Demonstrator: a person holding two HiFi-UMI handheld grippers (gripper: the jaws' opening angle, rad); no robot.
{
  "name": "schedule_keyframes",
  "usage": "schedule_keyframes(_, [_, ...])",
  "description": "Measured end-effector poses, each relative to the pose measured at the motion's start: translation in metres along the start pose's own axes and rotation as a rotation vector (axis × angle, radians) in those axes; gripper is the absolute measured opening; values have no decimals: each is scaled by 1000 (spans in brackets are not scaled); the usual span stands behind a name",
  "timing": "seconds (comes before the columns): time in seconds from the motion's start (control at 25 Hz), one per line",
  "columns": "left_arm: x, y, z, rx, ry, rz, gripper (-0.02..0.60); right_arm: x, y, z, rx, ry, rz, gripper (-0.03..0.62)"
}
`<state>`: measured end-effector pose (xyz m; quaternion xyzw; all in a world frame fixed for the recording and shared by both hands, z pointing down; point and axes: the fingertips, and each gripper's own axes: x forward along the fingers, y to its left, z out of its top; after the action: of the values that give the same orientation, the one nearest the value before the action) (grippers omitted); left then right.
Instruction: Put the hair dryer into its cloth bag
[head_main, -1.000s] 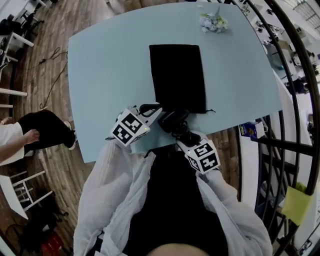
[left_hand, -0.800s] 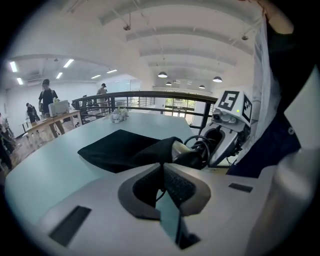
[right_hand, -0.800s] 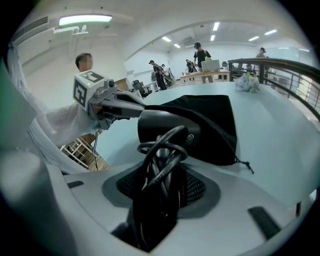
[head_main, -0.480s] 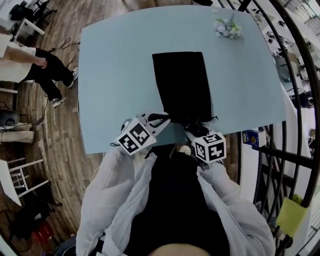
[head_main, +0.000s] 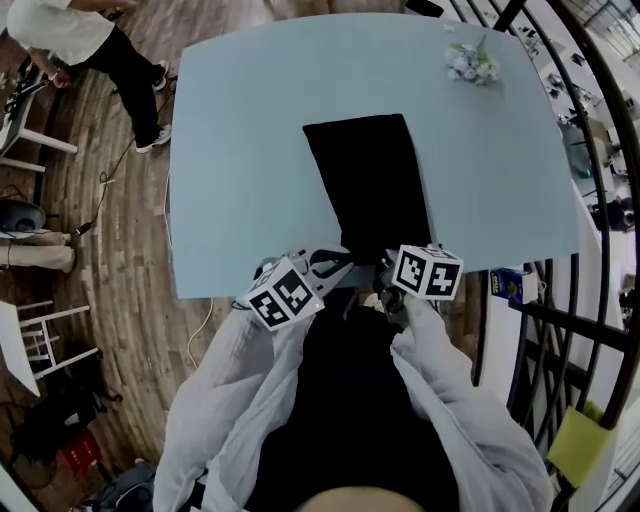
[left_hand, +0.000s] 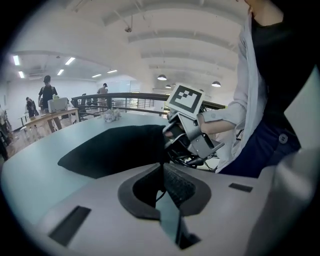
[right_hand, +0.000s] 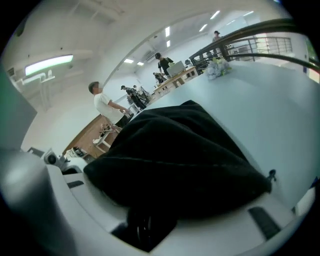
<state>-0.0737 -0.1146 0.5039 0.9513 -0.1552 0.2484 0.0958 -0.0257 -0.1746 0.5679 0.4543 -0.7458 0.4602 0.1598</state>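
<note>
We see a black bag (head_main: 375, 185) lying on the pale blue tabletop (head_main: 240, 150), its mouth at the near edge; our left tongs (head_main: 338, 260) are clenched on the rim of that mouth; our right tongs (head_main: 390, 275) grasp the dark dryer (right_hand: 145, 227), mostly hidden under the bag's bulging cloth.

The hair dryer, bare at the cloth bag's (head_main: 375, 185) mouth a second ago, is now covered by cloth. The right claw (head_main: 388, 282) is now rolled over, at the bag's edge. A bystander (head_main: 80, 30) now stands off the bench's (head_main: 250, 150) far corner.
</note>
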Motion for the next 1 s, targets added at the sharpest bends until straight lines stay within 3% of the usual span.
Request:
schedule_keyframes(0.16, [-10,-5,-17,-18,39,27,31,2,6,23,89,-102,0,202])
schedule_keyframes(0.36, [-18,-14,-27,-105,22,13,29,13,20,38,243,-226,71,202])
schedule_keyframes(0.6, [-24,-11,-22,-142,-16,-6,28,33,16,50,348,-315,40,201])
schedule_keyframes(0.84, [-33,11,-24,-156,-28,-17,26,54,15,68,339,-376,-81,196])
schedule_keyframes(1.0, [-39,28,-35,-172,-24,-21,26,75,12,72,237,-346,-218,198])
